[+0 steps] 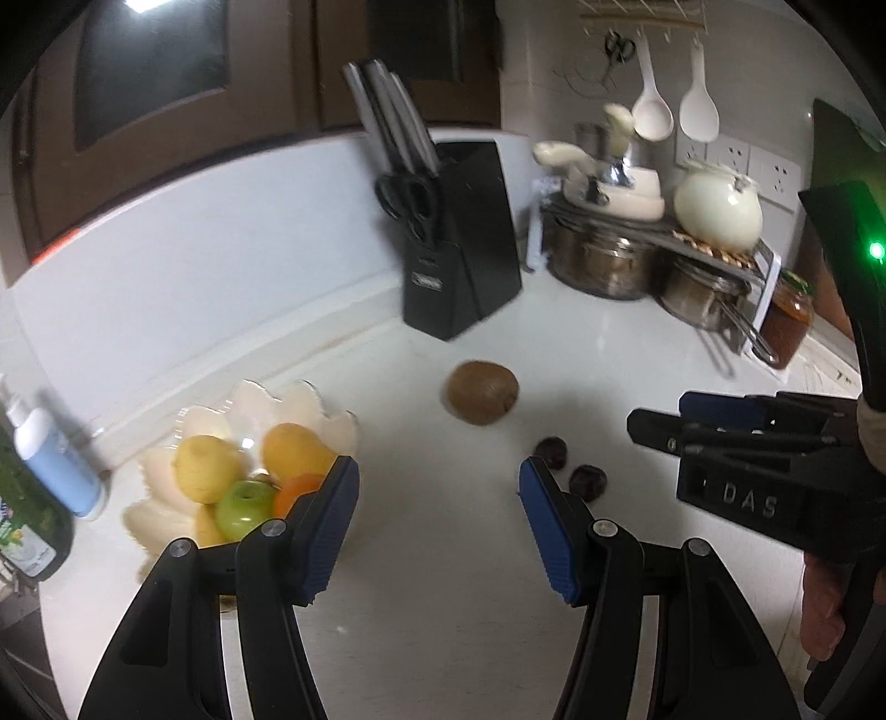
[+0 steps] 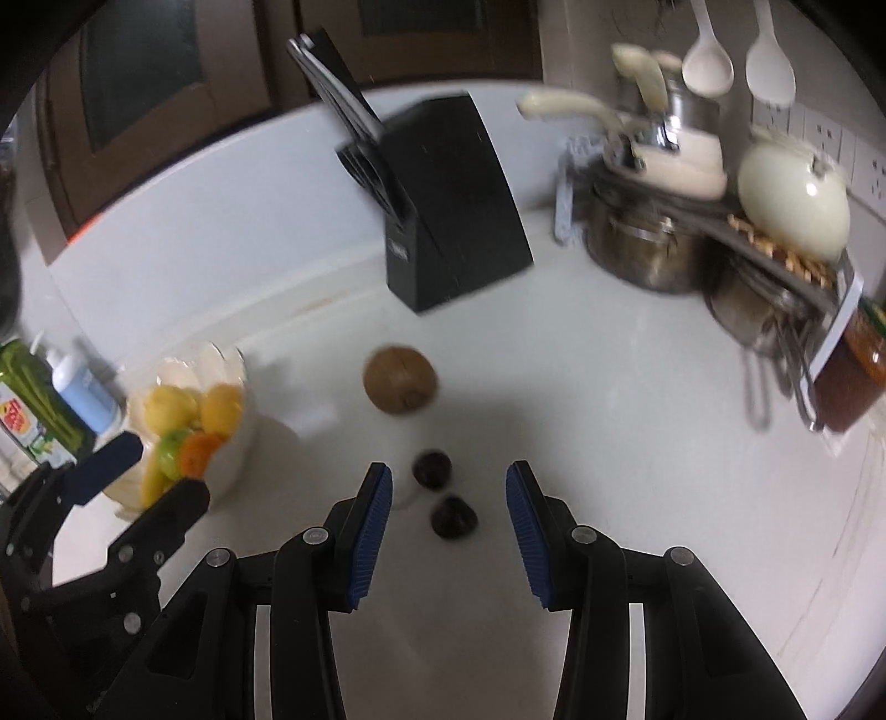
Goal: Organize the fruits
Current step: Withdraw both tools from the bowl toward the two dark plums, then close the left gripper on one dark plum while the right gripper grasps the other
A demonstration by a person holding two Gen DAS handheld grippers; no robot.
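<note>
Both my grippers, left gripper (image 1: 437, 515) and right gripper (image 2: 448, 520), hang with fingers apart and empty. The kiwi (image 2: 400, 386) and two dark fruits (image 2: 432, 469) lie loose on the counter (image 2: 609, 443), beside the fruit bowl (image 1: 166, 471) where I judge they belong.

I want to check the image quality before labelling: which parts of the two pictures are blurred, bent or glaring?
Left wrist view: the pots and knife block are smeared by motion, and a ceiling light glares at the top. Right wrist view: stronger smear on the knife block; the counter edge bends from the fisheye.
</note>
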